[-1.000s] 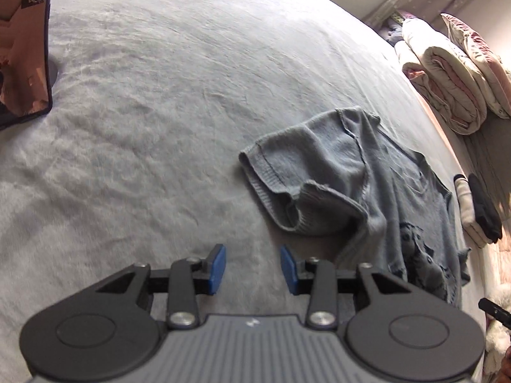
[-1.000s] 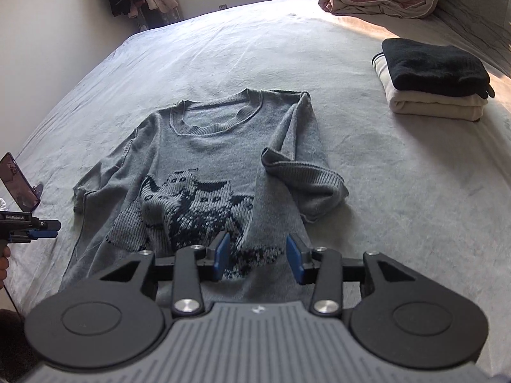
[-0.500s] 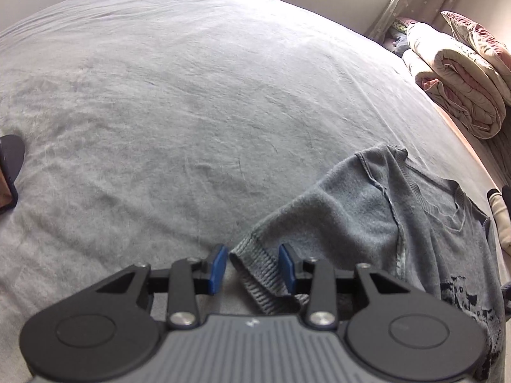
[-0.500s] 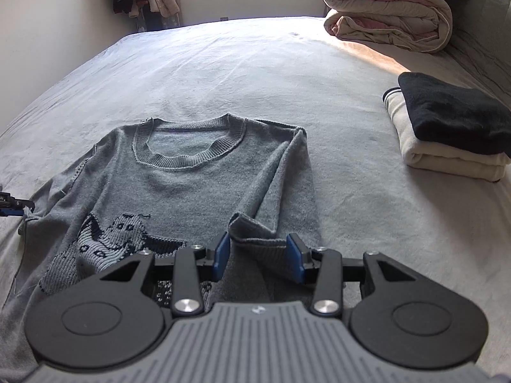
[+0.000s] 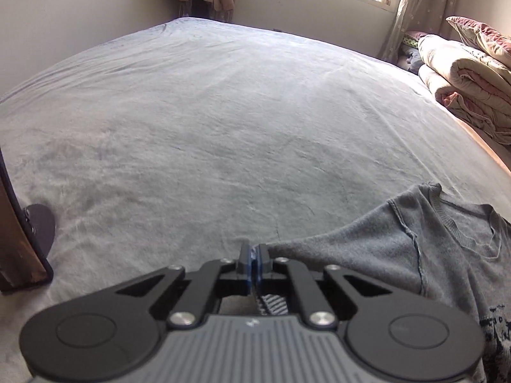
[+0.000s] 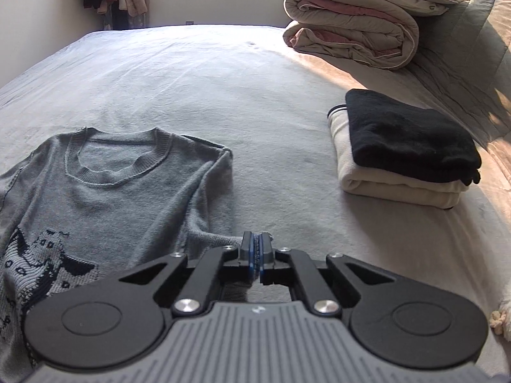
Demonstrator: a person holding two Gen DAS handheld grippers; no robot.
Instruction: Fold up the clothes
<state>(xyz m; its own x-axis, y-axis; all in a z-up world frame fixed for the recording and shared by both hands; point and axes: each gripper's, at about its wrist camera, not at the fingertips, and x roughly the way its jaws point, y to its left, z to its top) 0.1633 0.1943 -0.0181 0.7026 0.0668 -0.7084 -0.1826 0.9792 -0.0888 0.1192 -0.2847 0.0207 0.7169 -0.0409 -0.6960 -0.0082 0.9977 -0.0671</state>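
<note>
Both grippers, left [image 5: 254, 255] and right [image 6: 256, 249], now clamped on sweater [image 6: 134, 191] sleeves, formerly apart.

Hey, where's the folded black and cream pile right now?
In the right wrist view, the folded pile sits on the bed's right side, right of the grey sweater and nearer than the rolled duvet.

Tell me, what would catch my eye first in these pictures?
Probably the grey sweater with a dark knitted pattern, spread on the bed, with both black grippers pinching it: the left gripper shut on one sleeve, the right gripper shut on the other. Next, to the right, a black garment stacked on a cream garment, and a rolled quilt behind them.
</note>
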